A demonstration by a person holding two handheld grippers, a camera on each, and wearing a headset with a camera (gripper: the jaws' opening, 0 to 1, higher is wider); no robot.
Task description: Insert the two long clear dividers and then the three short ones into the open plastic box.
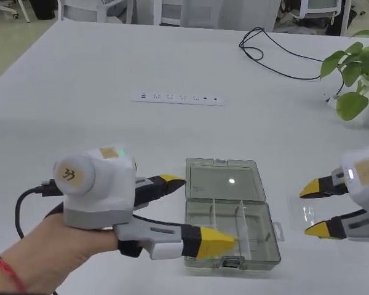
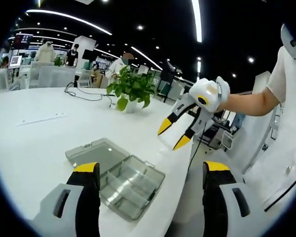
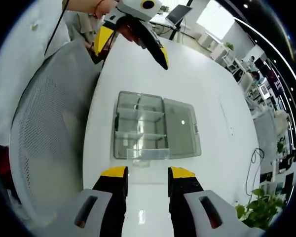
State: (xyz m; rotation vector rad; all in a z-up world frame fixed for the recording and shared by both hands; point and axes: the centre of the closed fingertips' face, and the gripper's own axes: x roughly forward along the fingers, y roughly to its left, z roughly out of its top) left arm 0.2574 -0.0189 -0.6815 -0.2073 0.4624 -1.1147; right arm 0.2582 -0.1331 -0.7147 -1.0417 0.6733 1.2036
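White desk (image 1: 111, 135), open plastic box (image 1: 258, 258) at centre, lid (image 1: 224, 178) lying flat on the far side. Base holds clear dividers (image 1: 238, 216) standing upright, splitting it into several compartments; can't tell the exact count. One more clear piece (image 3: 140, 154) lies on the desk just beside the box's right edge. Left gripper (image 1: 203, 212): jaws spread, empty, near the box. Right gripper (image 1: 307, 212): jaws spread, empty, near the loose piece.

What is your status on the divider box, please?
Left gripper open, at box. Right gripper open, near loose clear divider on table. Some dividers seated. Nothing blocking.
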